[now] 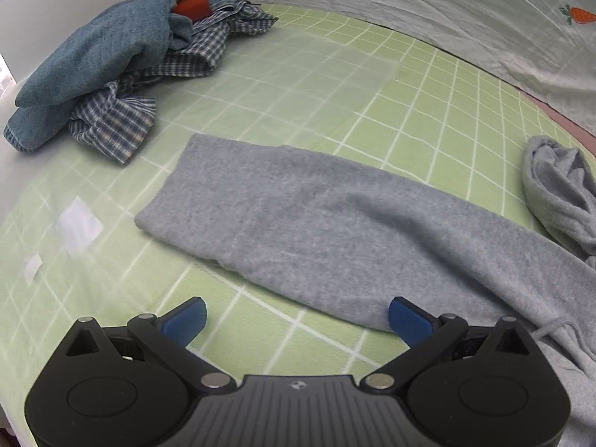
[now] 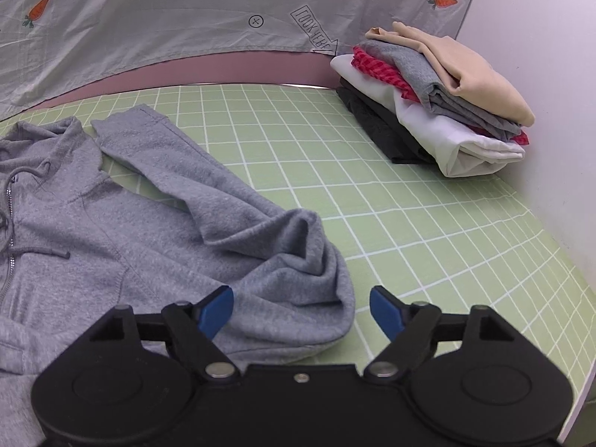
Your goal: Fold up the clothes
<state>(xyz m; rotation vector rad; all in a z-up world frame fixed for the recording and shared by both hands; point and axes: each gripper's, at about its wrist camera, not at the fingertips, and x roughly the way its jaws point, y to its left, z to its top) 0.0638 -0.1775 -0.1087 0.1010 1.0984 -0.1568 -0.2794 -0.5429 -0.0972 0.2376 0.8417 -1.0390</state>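
Observation:
A grey zip hoodie (image 2: 123, 238) lies front up on the green grid mat (image 2: 409, 223). In the left wrist view one sleeve (image 1: 298, 219) stretches out flat to the left, and the hood (image 1: 558, 193) is bunched at the right. In the right wrist view the other sleeve (image 2: 178, 164) lies folded back, with a rumpled bulge (image 2: 309, 260) at the hoodie's right edge. My left gripper (image 1: 297, 320) is open and empty, just in front of the sleeve's near edge. My right gripper (image 2: 301, 311) is open and empty, over the rumpled edge.
A heap of unfolded clothes, blue denim and checked fabric (image 1: 111, 63), sits at the mat's far left. A stack of folded clothes (image 2: 432, 100) sits at the far right. A grey sheet with carrot prints (image 2: 186, 7) hangs behind. The mat's edge (image 2: 581, 298) runs along the right.

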